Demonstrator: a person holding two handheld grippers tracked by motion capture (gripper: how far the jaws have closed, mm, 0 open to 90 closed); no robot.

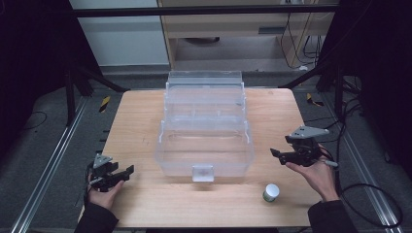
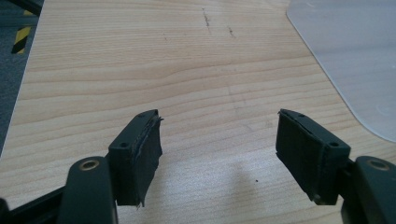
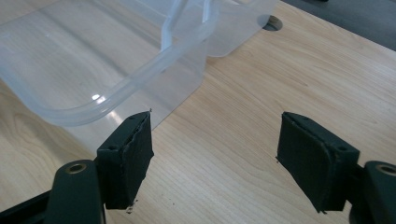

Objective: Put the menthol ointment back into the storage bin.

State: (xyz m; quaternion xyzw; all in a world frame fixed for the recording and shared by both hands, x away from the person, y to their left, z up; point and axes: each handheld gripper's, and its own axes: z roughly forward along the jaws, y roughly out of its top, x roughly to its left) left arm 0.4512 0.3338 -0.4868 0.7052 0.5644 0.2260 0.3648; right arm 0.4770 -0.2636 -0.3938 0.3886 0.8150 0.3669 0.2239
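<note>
A clear plastic storage box (image 1: 205,145) with its lid (image 1: 205,90) folded open toward the back stands in the middle of the wooden table; its near corner (image 3: 116,79) is ahead of my right jaws and its edge (image 2: 355,60) lies at the upper right of the left gripper view. A small white-capped green jar (image 1: 270,192) stands upright near the front right. My left gripper (image 1: 127,171) rests at the front left, open and empty (image 2: 217,144). My right gripper (image 1: 275,154) hovers right of the box, open and empty (image 3: 215,144).
The wooden table (image 1: 145,204) has bare surface along its front and on both sides of the box. A round cable hole (image 3: 272,22) lies in the tabletop beyond the box. Black frame legs and cables stand on the floor around the table.
</note>
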